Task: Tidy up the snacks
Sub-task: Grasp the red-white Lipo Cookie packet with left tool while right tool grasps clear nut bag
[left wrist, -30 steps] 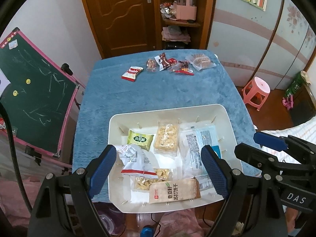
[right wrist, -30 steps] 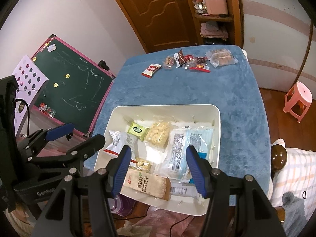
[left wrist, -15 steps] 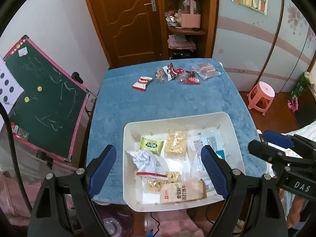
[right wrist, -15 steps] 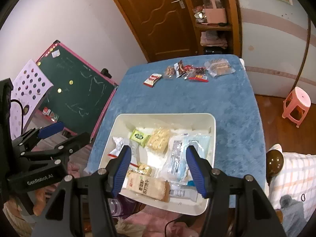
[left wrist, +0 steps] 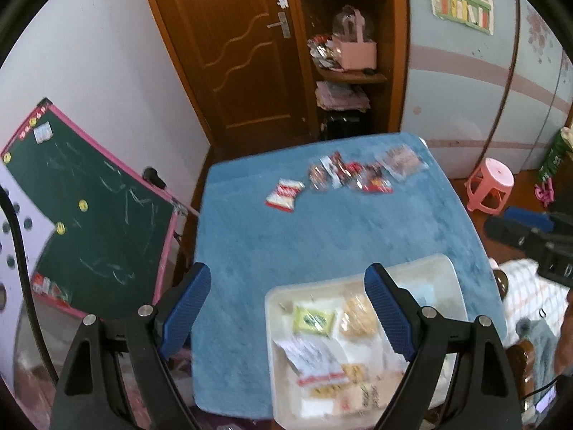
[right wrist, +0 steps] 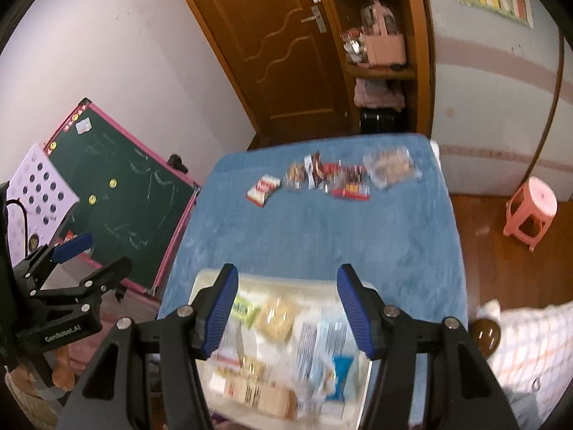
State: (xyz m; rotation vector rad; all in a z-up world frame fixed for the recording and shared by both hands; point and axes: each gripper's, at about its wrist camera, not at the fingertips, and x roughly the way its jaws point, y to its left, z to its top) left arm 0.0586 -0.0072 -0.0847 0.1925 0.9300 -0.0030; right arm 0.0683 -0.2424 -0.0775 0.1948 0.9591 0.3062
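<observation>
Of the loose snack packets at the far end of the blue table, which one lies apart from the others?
The red-and-white packet, at the left end of the row. It lies alone on the blue cloth, while the other packets cluster together.

Motion blur smears the tray [right wrist: 200,279] packets (labels unreadable); its near edge is cropped.

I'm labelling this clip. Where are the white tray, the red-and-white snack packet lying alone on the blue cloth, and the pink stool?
white tray [left wrist: 452,268]: left wrist view, far right rim.
red-and-white snack packet [right wrist: 262,189]: right wrist view, packet's middle.
pink stool [right wrist: 533,197]: right wrist view, seat top.
</observation>
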